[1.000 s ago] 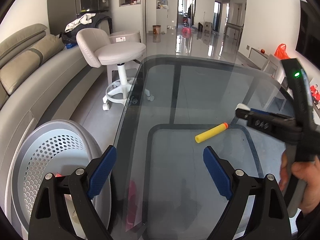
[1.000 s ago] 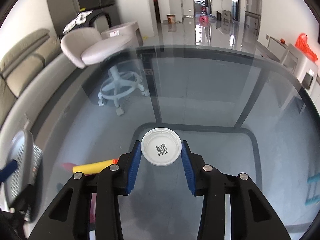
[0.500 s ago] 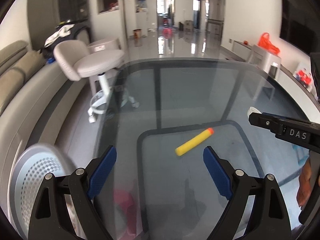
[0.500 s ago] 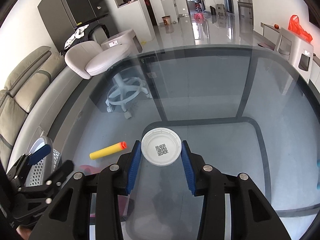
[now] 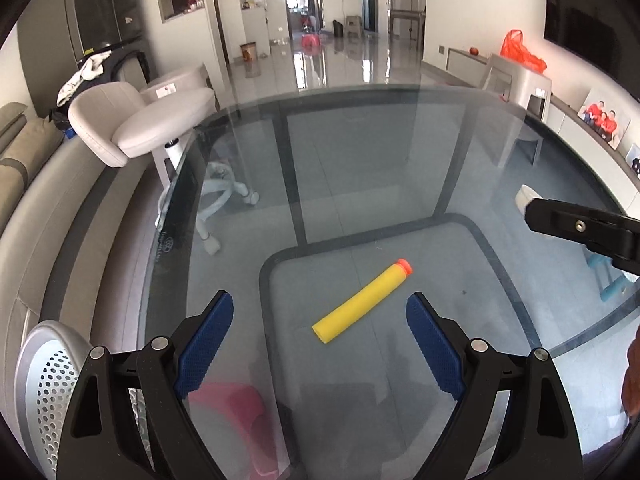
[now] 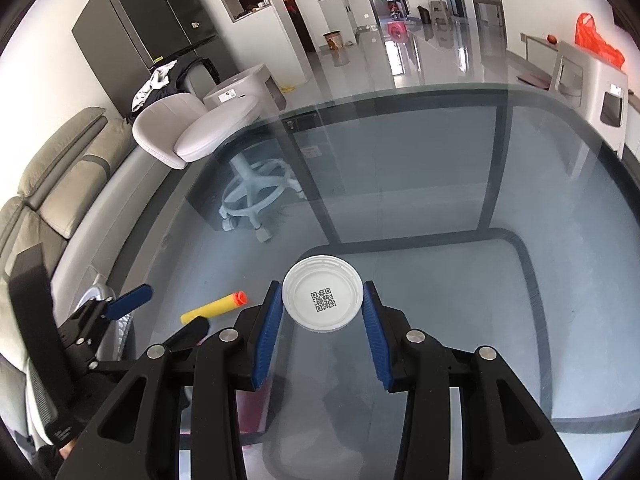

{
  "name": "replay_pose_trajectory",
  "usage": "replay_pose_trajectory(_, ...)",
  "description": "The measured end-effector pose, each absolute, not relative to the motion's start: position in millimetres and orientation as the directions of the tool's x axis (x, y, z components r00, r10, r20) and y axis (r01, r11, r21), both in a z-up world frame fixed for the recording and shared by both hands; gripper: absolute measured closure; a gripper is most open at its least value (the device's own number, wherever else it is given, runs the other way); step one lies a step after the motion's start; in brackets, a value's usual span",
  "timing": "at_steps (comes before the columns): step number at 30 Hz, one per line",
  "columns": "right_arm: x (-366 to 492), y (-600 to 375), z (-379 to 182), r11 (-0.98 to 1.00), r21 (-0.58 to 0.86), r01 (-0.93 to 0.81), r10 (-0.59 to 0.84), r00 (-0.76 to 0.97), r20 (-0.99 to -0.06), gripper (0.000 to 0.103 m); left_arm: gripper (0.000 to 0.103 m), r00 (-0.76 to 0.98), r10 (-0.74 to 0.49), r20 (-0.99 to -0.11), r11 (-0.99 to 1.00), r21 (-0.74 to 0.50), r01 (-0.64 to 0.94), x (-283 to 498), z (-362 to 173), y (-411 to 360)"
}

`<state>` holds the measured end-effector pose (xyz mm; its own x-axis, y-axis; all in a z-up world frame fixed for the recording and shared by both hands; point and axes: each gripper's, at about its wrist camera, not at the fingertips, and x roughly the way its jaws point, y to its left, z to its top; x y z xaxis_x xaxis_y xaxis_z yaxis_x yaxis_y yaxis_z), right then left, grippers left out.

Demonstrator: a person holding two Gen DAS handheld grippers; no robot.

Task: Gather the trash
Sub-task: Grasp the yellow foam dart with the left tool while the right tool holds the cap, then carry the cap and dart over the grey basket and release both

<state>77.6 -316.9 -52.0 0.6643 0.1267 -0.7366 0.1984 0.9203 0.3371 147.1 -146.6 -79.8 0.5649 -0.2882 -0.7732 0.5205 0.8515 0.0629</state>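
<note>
A yellow foam dart (image 5: 362, 302) with an orange tip lies on the glass table (image 5: 360, 168). My left gripper (image 5: 320, 320) is open, with the dart just ahead between its blue pads. The dart also shows in the right wrist view (image 6: 214, 307), with the left gripper (image 6: 160, 316) around it. My right gripper (image 6: 322, 312) is shut on a white round lid (image 6: 322, 298) with a QR code, held above the table. In the left wrist view the right gripper (image 5: 532, 210) and the lid's edge (image 5: 524, 196) show at the right.
A grey perforated bin (image 5: 44, 372) stands on the floor beside the table's left edge. A pink stool (image 5: 236, 412) shows under the glass. A white swivel chair (image 5: 148, 124) stands at the far left corner, beside a grey sofa (image 6: 60, 184).
My left gripper has swung right from the bin toward the dart, which now lies between its open fingers. The right gripper has kept hold of the lid.
</note>
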Motion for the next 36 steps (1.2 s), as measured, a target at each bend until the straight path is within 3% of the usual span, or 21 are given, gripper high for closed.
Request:
replay_pose_trajectory(7, 76, -318, -51, 0.921, 0.338, 0.194, 0.130, 0.665, -0.735, 0.064, 0.019, 0.518, -0.302, -0.801, 0.844, 0.028, 0.535, 156, -87, -152)
replay_pose_trajectory(10, 76, -320, -52, 0.918, 0.342, 0.200, 0.130, 0.664, -0.737, 0.064, 0.028, 0.506, -0.301, -0.808, 0.831, 0.038, 0.555, 154, -91, -161)
replay_pose_trajectory(16, 76, -320, -52, 0.920, 0.337, 0.202, 0.127, 0.660, -0.740, 0.064, 0.054, 0.470, -0.345, -0.813, 0.812, -0.007, 0.584, 149, -93, -169)
replay_pose_trajectory(20, 75, -321, -52, 0.920, 0.336, 0.201, 0.126, 0.661, -0.739, 0.064, 0.087, 0.456, -0.362, -0.813, 0.802, -0.023, 0.597, 143, -92, -172)
replay_pose_trajectory(21, 75, -321, -52, 0.920, 0.338, 0.201, 0.126, 0.662, -0.738, 0.064, 0.091, 0.451, -0.367, -0.814, 0.802, -0.031, 0.596, 143, -92, -171)
replay_pose_trajectory(36, 70, -302, -35, 0.932, 0.324, 0.165, 0.128, 0.685, -0.717, 0.064, 0.091, 0.559, -0.345, -0.754, 0.835, 0.024, 0.549, 112, -46, -146)
